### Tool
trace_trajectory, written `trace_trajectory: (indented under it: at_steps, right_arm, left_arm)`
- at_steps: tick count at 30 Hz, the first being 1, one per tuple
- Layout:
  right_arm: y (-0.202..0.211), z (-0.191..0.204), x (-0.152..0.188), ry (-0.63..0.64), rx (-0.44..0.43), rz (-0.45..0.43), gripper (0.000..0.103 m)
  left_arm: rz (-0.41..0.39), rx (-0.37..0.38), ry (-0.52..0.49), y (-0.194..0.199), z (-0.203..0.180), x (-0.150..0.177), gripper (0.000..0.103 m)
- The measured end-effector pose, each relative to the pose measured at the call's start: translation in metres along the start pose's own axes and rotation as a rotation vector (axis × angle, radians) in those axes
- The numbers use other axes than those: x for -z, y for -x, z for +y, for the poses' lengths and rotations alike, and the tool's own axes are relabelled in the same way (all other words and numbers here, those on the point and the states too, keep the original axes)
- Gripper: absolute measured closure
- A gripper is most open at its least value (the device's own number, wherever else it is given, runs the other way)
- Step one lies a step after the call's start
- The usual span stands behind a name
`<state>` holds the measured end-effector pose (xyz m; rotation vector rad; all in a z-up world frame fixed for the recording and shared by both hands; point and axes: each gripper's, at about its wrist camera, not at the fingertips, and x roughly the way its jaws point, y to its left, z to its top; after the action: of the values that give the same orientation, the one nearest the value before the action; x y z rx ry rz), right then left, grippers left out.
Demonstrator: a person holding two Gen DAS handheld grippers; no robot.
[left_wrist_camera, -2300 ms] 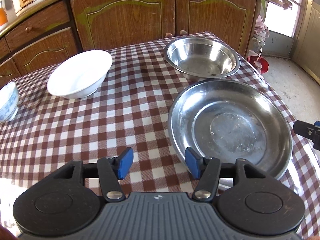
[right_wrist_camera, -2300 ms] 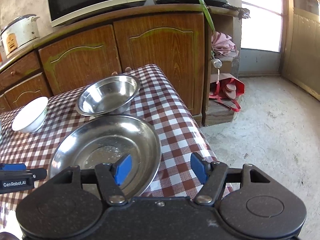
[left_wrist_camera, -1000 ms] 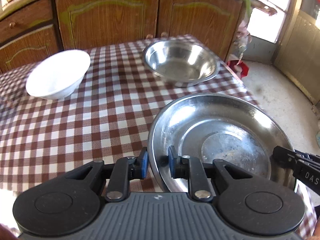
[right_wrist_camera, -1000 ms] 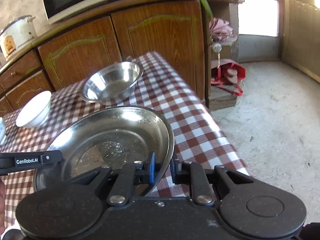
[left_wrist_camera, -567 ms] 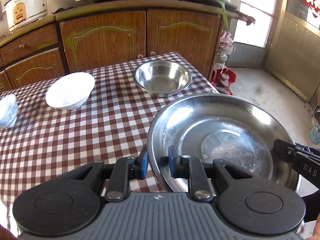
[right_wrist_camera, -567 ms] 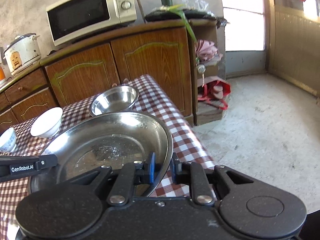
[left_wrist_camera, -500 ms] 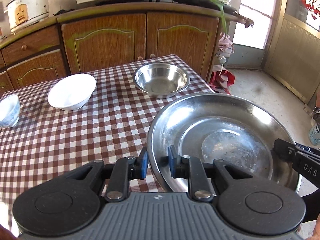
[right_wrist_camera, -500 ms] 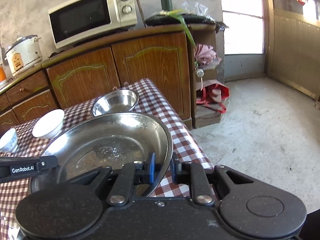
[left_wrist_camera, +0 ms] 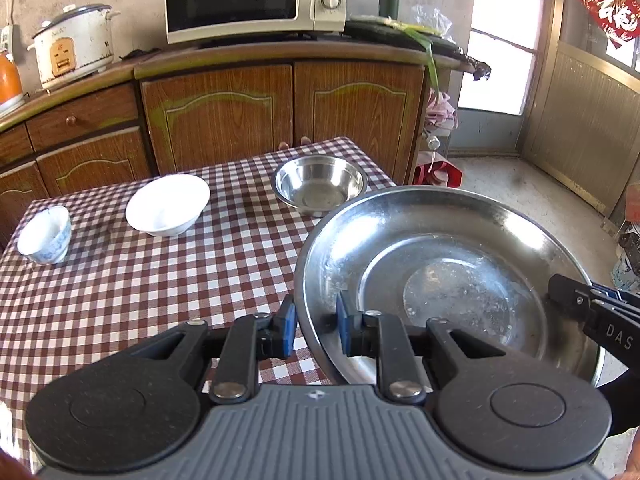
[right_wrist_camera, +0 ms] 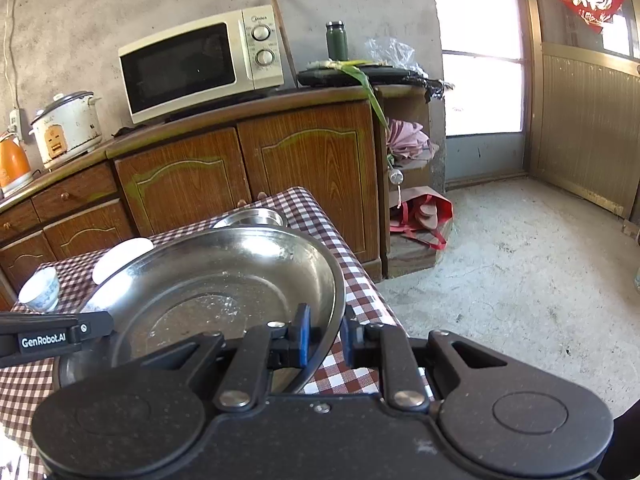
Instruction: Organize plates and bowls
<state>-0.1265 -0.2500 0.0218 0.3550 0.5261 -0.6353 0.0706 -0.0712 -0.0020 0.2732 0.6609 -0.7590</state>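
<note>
Two grippers pinch one large steel plate [left_wrist_camera: 440, 264] by opposite rims, left gripper [left_wrist_camera: 316, 330] and right gripper [right_wrist_camera: 325, 336] both angled downward, holding it above the table's [left_wrist_camera: 160, 280] near right corner. Steel bowl [left_wrist_camera: 320, 188], white bowl [left_wrist_camera: 167, 204] and small cup [left_wrist_camera: 44, 234] stand empty along the far edge.

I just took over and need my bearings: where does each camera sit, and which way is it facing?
Left wrist: sits on the left gripper, looks down across the checked table toward the cabinets; its fingers pinch the big steel plate; the right gripper's tip shows at the right edge.
Right wrist: sits on the right gripper, looks over the plate's opposite rim toward the microwave and door; the left gripper's tip shows at the left edge.
Shared: plate, steel bowl, white bowl, small cup, cabinets, microwave.
</note>
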Motion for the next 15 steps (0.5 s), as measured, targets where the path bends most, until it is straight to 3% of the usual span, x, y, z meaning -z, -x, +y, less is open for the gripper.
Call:
trace_trajectory:
  at_steps: [15]
  right_arm:
    - [0.03, 0.016, 0.004, 0.029, -0.027, -0.026, 0.082]
  left_arm:
    - [-0.037, -0.033, 0.02, 0.033, 0.01, 0.014, 0.082]
